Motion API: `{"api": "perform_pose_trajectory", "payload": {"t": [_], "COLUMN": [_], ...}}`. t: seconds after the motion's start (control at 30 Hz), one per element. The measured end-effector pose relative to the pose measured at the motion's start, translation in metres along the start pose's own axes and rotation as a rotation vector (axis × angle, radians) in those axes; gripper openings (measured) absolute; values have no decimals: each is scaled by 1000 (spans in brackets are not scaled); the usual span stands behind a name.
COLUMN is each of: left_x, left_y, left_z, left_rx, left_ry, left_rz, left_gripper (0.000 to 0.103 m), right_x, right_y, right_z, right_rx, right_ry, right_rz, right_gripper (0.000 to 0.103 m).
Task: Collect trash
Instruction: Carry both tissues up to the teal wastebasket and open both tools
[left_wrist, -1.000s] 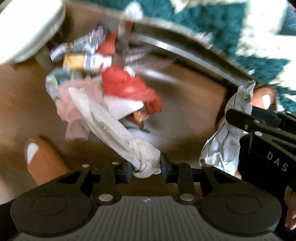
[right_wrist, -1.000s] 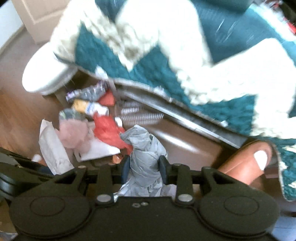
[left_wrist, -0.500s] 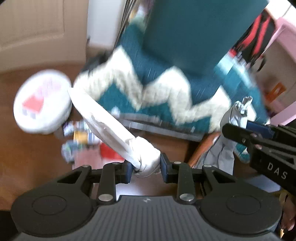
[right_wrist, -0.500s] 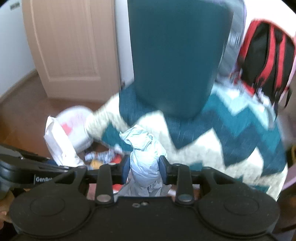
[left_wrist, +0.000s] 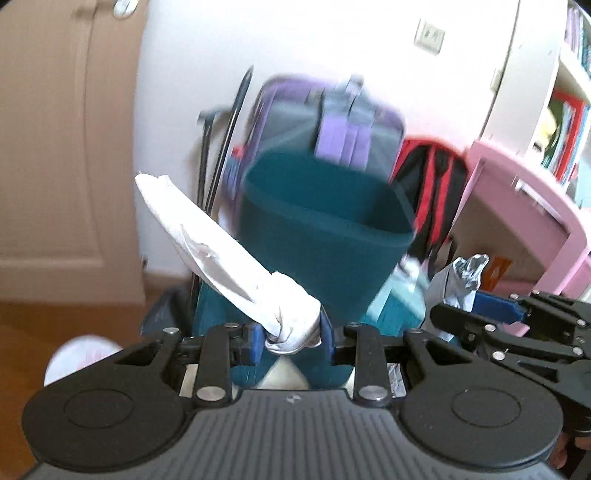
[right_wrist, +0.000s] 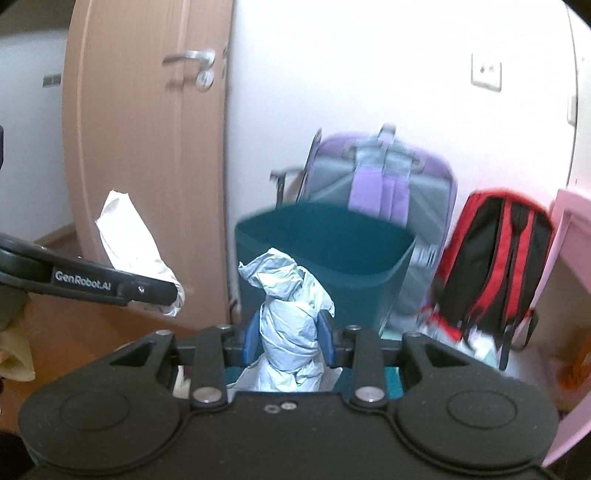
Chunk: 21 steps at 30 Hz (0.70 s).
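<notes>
Two pieces in hand: one piece of trash per gripper, both carried in front of the bin, neither yet dropped.
Left gripper (left_wrist: 291, 338): clamped on the knotted end of a twisted white paper wrapper (left_wrist: 207, 254); the blue pads press it on both sides.
White wrapper, look: long, flattened, creased, with a torn flap midway; it sticks up and to the left from the jaws, stiff enough to hold its own shape.
Right gripper (right_wrist: 289, 338): closed on a crumpled pale grey-blue wad of paper (right_wrist: 288, 295); pads squeeze its waist.
Grey-blue wad, look: loosely scrunched, bulging above the jaws and trailing below them; light and easily deformed, in my judgement.
Bin: a dark teal waste bin (right_wrist: 325, 251) stands directly ahead of both grippers, mouth open; what lies inside cannot be seen.
Position of trash: both pieces sit short of the bin's near rim, in the air, not over the opening as far as either view shows.
Surroundings: purple-grey suitcase (right_wrist: 380, 173) and red-black backpack (right_wrist: 495, 258) behind the bin against the wall; wooden door (right_wrist: 147, 166) to the left.
Progress, judged: pick-up done for these two items; carry to the bin near its end; release outstanding.
Remaining: whether more litter lies on the floor is not shown here.
</notes>
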<state>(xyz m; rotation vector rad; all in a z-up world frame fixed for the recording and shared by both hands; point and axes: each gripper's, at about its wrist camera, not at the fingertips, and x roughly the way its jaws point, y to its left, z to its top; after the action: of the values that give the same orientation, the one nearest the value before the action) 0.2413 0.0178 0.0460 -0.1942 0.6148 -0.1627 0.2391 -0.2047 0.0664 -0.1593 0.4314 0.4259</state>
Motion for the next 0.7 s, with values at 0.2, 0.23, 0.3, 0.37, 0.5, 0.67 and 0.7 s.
{"api": "perform_pose_trajectory", "payload": {"t": [0.2, 0.23, 0.3, 0.37, 0.5, 0.67, 0.7], "left_x": [7, 12, 24, 36, 69, 115, 122], "left_y": [-24, -27, -37, -44, -49, -45, -42], "left_z": [68, 77, 96, 111, 128, 133, 131], "left_rx": [50, 54, 66, 70, 85, 105, 103], "left_ry": [-66, -76, -86, -80, -57, 1, 13], "left_rz": [-18, -24, -31, -35, -24, 19, 21], "left_gripper": [30, 30, 30, 30, 30, 30, 30], "right_x": [13, 17, 21, 32, 63, 103, 111], "right_y": [-27, -32, -38, -45, -57, -66, -67], "right_z": [57, 68, 77, 87, 91, 81, 79], "right_rx": [1, 4, 6, -6, -4, -1, -1], "right_ry": [-103, -116, -128, -133, -120, -62, -48], "right_rz": [-58, -70, -82, -99, -109, -110, -111], "right_gripper": [32, 32, 32, 32, 32, 32, 32]}}
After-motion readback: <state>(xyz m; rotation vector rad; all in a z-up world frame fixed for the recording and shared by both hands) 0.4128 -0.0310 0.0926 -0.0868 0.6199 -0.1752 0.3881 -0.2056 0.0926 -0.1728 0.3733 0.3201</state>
